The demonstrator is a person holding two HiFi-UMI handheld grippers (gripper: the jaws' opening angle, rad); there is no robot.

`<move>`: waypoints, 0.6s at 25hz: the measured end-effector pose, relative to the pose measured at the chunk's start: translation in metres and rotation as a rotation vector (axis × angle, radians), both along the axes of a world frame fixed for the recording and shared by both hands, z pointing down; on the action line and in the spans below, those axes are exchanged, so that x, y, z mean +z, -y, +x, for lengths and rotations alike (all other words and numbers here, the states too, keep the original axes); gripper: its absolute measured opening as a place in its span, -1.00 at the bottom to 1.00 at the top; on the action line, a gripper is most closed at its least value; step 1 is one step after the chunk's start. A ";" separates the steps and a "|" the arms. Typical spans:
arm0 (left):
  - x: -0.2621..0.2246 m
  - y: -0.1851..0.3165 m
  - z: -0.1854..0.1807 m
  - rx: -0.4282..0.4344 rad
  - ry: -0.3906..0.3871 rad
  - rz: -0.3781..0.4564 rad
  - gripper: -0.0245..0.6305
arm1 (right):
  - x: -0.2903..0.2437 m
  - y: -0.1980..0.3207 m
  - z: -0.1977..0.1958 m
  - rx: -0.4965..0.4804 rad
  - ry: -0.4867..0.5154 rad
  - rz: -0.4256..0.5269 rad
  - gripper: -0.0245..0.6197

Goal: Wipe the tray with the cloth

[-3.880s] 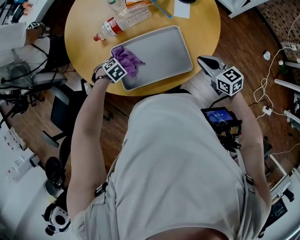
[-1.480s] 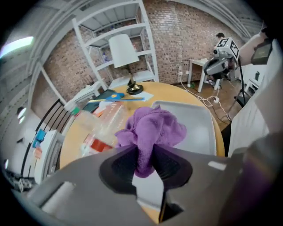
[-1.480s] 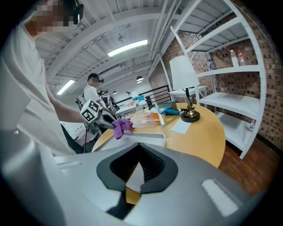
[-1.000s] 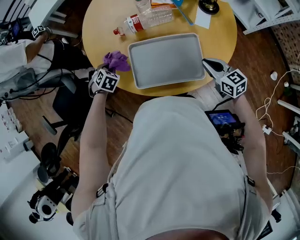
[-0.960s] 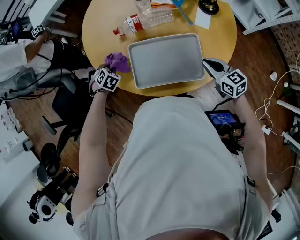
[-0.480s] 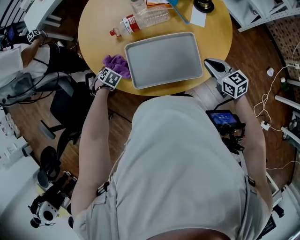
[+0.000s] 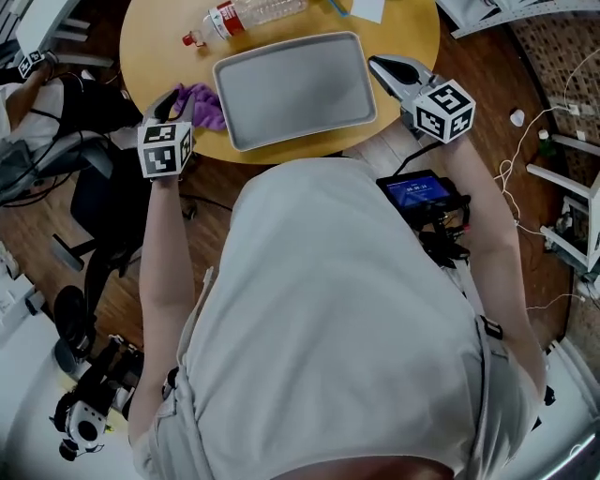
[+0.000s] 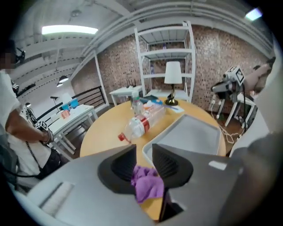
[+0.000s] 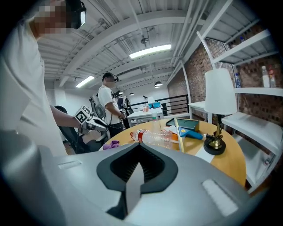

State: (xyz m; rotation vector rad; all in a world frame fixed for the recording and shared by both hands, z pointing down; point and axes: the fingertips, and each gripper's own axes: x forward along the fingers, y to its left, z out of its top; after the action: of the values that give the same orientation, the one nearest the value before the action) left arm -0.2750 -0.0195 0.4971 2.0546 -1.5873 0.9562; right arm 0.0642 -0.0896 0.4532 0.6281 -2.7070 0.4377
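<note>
cloth (image 7: 206,103) half hidden by left gripper (image 7: 174,101), bottle (image 7: 234,15) cut off

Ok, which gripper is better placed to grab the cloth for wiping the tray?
Left. On the left gripper the jaws have just been opening; the purple cloth lies ungripped below their gap, beside the tray. The right gripper is shut, across the tray.

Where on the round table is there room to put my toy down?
The tray is bare inside. The table has bare wood left of the bottle, beyond the purple cloth, and a strip right of the tray near the right tongs. The far side is crowded: bottle, papers, lamp.
</note>
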 end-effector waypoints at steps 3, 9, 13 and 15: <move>-0.035 0.013 0.043 0.049 -0.141 0.127 -0.85 | -0.011 -0.002 -0.009 -0.030 0.011 0.029 -0.92; -0.045 0.014 0.091 0.123 -0.345 0.207 -0.92 | -0.018 -0.009 -0.016 -0.081 0.020 0.063 -0.92; -0.040 0.006 0.096 0.114 -0.445 0.221 -0.92 | -0.016 -0.009 -0.014 -0.079 0.021 0.064 -0.92; -0.036 0.006 0.096 0.102 -0.467 0.221 -0.92 | -0.014 -0.010 -0.012 -0.076 0.020 0.062 -0.92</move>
State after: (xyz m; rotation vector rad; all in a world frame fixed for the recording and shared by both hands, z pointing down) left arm -0.1794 -0.0251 0.4606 2.3079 -1.3921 0.2978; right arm 0.0522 -0.0798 0.4392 0.5372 -2.7618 0.3432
